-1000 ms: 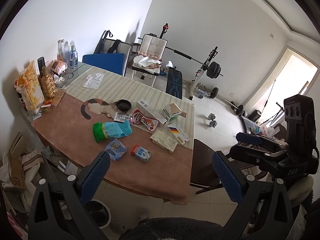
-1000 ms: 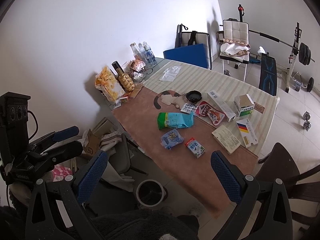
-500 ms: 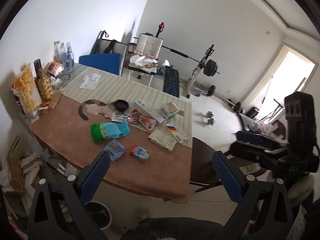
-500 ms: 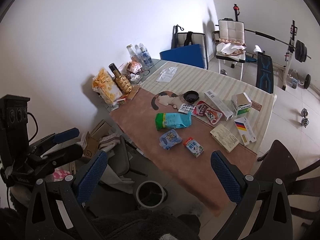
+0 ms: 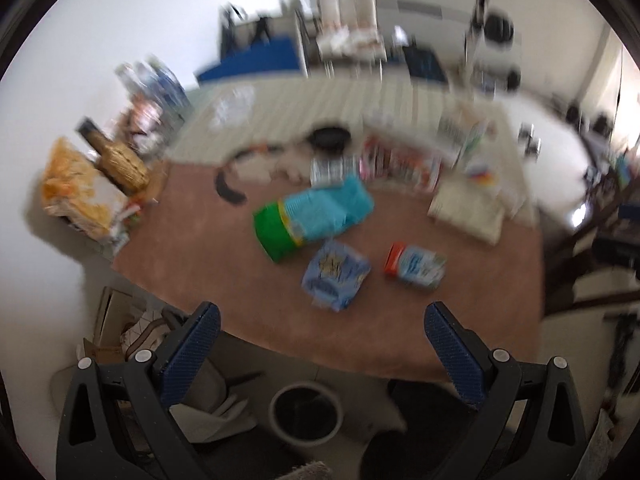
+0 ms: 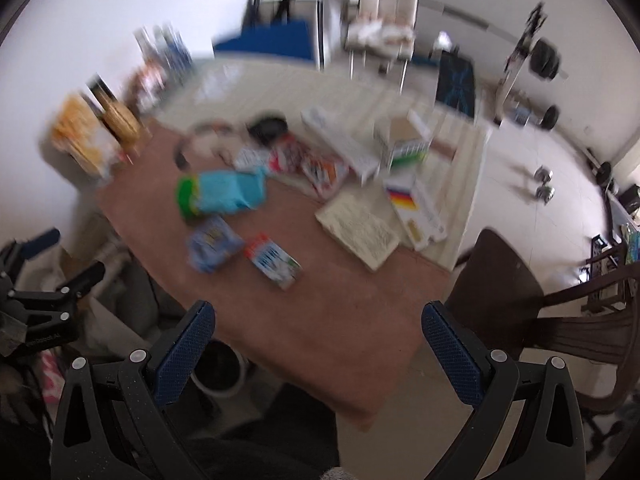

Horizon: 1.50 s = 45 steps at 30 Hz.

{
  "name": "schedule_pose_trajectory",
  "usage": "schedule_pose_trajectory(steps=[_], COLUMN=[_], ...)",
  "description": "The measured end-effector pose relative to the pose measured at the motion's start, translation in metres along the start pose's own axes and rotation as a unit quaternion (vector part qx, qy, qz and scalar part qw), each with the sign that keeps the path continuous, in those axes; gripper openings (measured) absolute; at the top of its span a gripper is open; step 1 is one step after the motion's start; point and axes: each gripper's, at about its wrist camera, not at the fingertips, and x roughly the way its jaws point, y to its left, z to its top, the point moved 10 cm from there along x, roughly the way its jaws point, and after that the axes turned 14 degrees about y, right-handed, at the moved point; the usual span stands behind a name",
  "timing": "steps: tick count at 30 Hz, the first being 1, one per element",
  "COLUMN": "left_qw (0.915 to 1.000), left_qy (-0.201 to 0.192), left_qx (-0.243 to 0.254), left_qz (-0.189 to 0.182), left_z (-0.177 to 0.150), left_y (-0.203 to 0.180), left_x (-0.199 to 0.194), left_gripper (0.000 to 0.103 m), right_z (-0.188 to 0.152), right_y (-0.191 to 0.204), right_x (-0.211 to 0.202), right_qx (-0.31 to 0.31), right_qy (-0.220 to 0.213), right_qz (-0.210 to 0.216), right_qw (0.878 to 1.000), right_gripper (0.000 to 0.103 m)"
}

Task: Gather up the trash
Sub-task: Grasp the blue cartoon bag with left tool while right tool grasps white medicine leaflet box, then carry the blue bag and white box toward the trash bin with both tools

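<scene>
Hovering both my left gripper (image 5: 322, 334) and right gripper (image 6: 318, 330) wide open and empty, wrappers (image 5: 335, 274) all untouched on table (image 5: 192, 232), bin (image 5: 306, 414) empty-looking

wrappers (image 5: 336, 278) lie on the table (image 5: 192, 240); bin (image 5: 306, 414) below its near edge.

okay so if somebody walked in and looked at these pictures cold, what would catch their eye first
Probably the bright green-and-turquoise packet lying mid-table on the brown cloth, with a small blue pouch and a red-ended carton nearer the edge. Next, the round bin on the floor below that edge, framed by the open left gripper. Everything is motion-blurred.
</scene>
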Motion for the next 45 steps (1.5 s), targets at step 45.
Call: schedule_pose_trajectory(steps=[45], left_qw=[0.9868], left_qy=[0.13], left_qx=[-0.078], left_qz=[-0.056], left_z=[0.003], left_y=[0.023], left_x=[0.114], left_gripper=[0.075], right_z=[0.131], right_y=[-0.039], right_x=[0.222], right_qx=[0.015], right_qy=[0.165], right_qz=[0.027], right_qw=[0.986], right_gripper=[0.089])
